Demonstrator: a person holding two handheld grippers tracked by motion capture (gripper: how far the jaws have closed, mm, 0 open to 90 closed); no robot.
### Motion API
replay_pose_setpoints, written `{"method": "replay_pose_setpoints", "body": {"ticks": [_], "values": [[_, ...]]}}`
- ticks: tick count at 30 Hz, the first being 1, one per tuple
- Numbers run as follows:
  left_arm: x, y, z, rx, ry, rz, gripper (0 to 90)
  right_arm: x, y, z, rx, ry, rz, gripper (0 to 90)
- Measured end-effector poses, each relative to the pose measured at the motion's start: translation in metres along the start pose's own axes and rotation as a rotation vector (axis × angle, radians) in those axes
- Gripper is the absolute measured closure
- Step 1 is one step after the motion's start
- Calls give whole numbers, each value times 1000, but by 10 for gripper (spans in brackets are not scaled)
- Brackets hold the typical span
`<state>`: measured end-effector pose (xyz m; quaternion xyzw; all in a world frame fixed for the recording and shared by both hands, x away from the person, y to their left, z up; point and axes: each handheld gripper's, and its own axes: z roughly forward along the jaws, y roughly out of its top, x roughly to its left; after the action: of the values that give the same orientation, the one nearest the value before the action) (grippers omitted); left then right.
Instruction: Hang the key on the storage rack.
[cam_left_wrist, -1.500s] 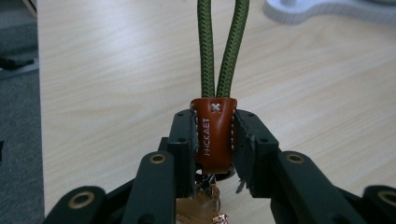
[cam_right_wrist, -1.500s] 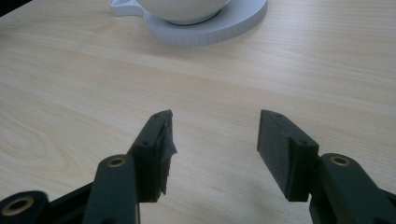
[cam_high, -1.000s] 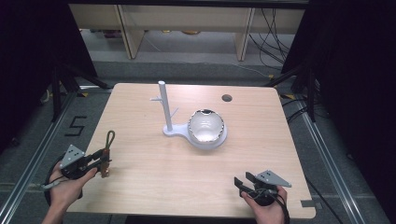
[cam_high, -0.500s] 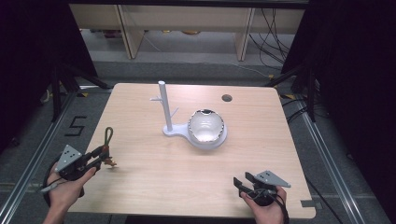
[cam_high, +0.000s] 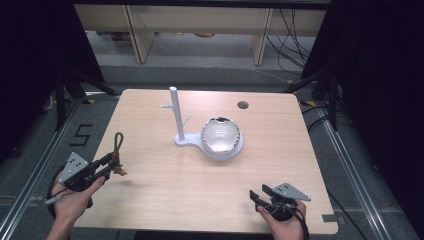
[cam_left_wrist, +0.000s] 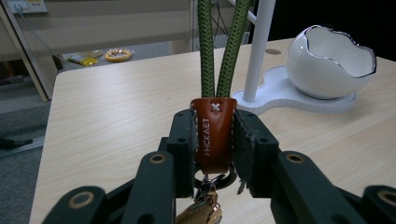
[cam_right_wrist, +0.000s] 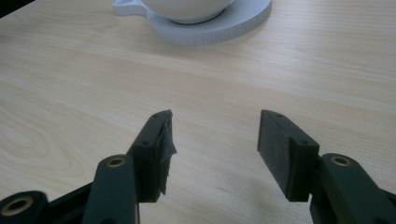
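My left gripper (cam_high: 112, 163) (cam_left_wrist: 213, 140), at the table's near left, is shut on a keychain's brown leather tab (cam_left_wrist: 213, 133). The keychain's green rope loop (cam_high: 118, 142) (cam_left_wrist: 219, 46) stands up from the jaws, and a metal clasp (cam_left_wrist: 203, 212) hangs below them. A white stand with a thin peg post (cam_high: 175, 115) (cam_left_wrist: 259, 42) sits mid-table. On its base rests a white egg-shaped bowl (cam_high: 220, 136) (cam_left_wrist: 329, 63). My right gripper (cam_high: 256, 196) (cam_right_wrist: 215, 140) hovers low at the near right, open, with nothing between its jaws.
The wooden table (cam_high: 165, 200) has a round cable hole (cam_high: 243, 105) at the far right. The stand's white base (cam_right_wrist: 219, 25) lies ahead of the right gripper. Shelving and cables stand on the floor beyond the far edge.
The left gripper with the keychain has shifted slightly to the left, and the loop now stands a bit more upright. The right gripper has kept still.
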<state>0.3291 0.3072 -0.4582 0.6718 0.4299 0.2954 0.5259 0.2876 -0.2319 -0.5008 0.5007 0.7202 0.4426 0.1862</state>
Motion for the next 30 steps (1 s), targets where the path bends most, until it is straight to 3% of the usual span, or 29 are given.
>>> {"method": "replay_pose_setpoints", "body": {"ticks": [1, 2, 8, 9, 14, 15, 17, 19, 20, 21, 23, 27, 30], "values": [[-1, 1, 1, 3, -2, 3, 688, 0, 0, 0, 0, 0, 0, 460], [-2, 2, 2, -2, -4, 6, 688, 4, -1, -1, 15, 3, 44, 460], [-5, 5, 4, -14, -14, 13, 688, 4, 0, -2, 29, 1, 48, 460], [-6, 5, 6, -23, -21, 8, 688, 0, 0, -1, 19, -5, 6, 460], [-9, 8, 8, -31, -28, 13, 688, 0, 0, -1, 19, -4, 8, 460], [-10, 9, 8, -23, -26, 16, 688, 3, -1, -2, 30, -4, 43, 460], [-12, 10, 9, -24, -28, 15, 688, 3, -1, -2, 29, -4, 42, 460], [-13, 11, 10, -28, -31, 17, 688, 0, -1, 0, 16, -5, 2, 460], [-14, 12, 10, -27, -33, 21, 688, 0, -1, -1, 17, -1, 5, 460], [-15, 13, 11, -28, -36, 25, 688, 3, -1, -1, 26, -11, 41, 460], [-16, 14, 12, -32, -40, 24, 688, 2, -1, -1, 22, -11, 24, 460], [-20, 17, 15, -40, -49, 29, 688, 3, -1, -2, 31, -3, 45, 459], [-23, 20, 17, -39, -55, 35, 688, 3, -2, 0, 6, 9, 49, 459]]}}
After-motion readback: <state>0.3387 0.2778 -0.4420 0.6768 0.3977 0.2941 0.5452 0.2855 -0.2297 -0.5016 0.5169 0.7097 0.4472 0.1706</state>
